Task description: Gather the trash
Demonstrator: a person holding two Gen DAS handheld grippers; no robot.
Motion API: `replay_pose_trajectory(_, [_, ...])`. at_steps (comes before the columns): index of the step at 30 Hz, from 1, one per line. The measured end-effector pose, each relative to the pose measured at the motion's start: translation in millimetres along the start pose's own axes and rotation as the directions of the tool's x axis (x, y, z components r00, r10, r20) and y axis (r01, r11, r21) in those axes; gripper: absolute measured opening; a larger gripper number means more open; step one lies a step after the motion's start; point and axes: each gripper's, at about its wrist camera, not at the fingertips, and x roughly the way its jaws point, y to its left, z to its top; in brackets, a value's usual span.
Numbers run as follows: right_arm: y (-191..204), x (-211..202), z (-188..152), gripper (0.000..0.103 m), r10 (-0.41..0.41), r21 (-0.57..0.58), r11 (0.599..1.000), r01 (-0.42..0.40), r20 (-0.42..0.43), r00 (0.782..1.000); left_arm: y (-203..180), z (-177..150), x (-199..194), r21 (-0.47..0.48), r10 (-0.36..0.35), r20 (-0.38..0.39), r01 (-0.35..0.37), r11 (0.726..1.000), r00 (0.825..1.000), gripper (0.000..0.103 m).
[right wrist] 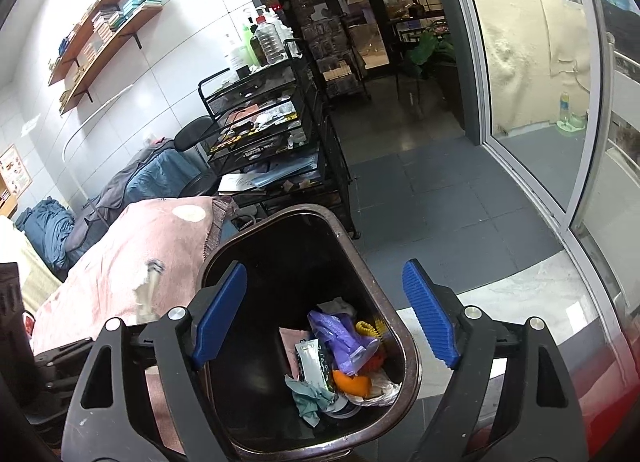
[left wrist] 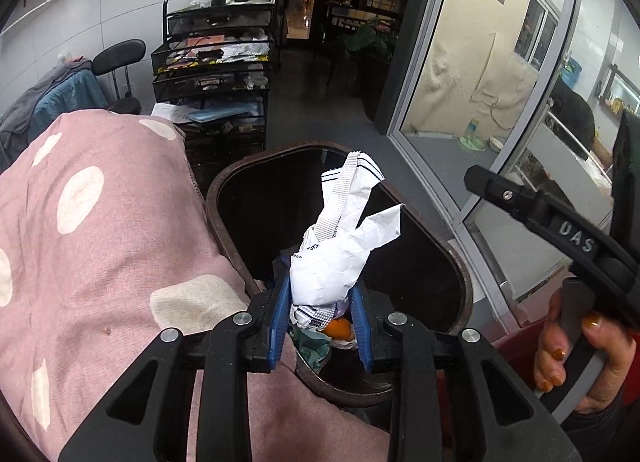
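My left gripper (left wrist: 321,294) is shut on a crumpled white paper wrapper (left wrist: 340,246) and holds it over the dark brown trash bin (left wrist: 224,182). The bin also shows in the right wrist view (right wrist: 408,342); several bits of trash lie in it, among them a purple bag (right wrist: 344,336), an orange peel (right wrist: 352,382) and a teal cloth scrap (right wrist: 308,396). My right gripper (right wrist: 326,314) is open and empty, its blue pads wide apart above the bin's mouth. The right gripper and the hand that holds it show at the right of the left wrist view (left wrist: 560,230).
A bed with a pink dotted cover (left wrist: 100,242) lies left of the bin. A black mesh cart (right wrist: 272,134) with bottles on top stands behind it. A glass sliding door (right wrist: 532,102) runs along the right. Grey tiled floor (right wrist: 440,202) lies between cart and door.
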Motion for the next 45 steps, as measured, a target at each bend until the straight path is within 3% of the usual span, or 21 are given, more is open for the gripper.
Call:
replay_pose_trajectory(2, [0.0, 0.6, 0.4, 0.080, -0.001, -0.002, 1.000, 0.001, -0.002, 1.000, -1.1, 0.0, 5.8, 0.012, 0.017, -0.014, -0.017, 1.000, 1.000, 0.039])
replay_pose_trajectory(6, [1.2, 0.0, -0.2, 0.083, -0.003, -0.004, 1.000, 0.003, -0.004, 1.000, -2.8, -0.6, 9.9, 0.022, 0.058, -0.023, -0.058, 0.998, 0.998, 0.077])
replay_pose_trajectory(9, [1.3, -0.6, -0.6, 0.086, -0.001, 0.002, 1.000, 0.001, -0.002, 1.000, -2.4, 1.0, 8.9, 0.020, 0.057, -0.023, -0.057, 0.998, 0.998, 0.089])
replay_pose_trajectory(16, [4.5, -3.3, -2.2, 0.090, 0.020, -0.011, 1.000, -0.020, 0.011, 1.000, 1.0, -0.2, -0.8, -0.011, 0.074, 0.030, -0.074, 0.997, 0.997, 0.091])
replay_pose_trajectory(23, [11.5, -9.8, -7.9, 0.096, 0.020, -0.035, 0.999, -0.018, 0.064, 0.998, 2.1, -13.5, -43.2, -0.047, 0.109, 0.188, -0.102, 0.994, 0.976, 0.095])
replay_pose_trajectory(31, [34.2, -22.6, -19.5, 0.097, 0.061, -0.104, 0.993, -0.047, 0.128, 0.990, 9.2, -40.3, -97.0, -0.115, 0.207, 0.359, -0.176, 0.978, 0.910, 0.098])
replay_pose_trajectory(39, [83.5, -44.2, -47.4, 0.097, 0.128, -0.277, 0.959, -0.062, 0.226, 0.966, 30.4, -66.7, -130.0, -0.218, 0.310, 0.428, -0.236, 0.947, 0.849, 0.098])
replay_pose_trajectory(45, [117.0, -67.5, -73.2, 0.098, 0.207, -0.376, 0.921, -0.102, 0.251, 0.946, 44.4, -90.5, -154.2, -0.291, 0.398, 0.463, -0.289, 0.912, 0.792, 0.098])
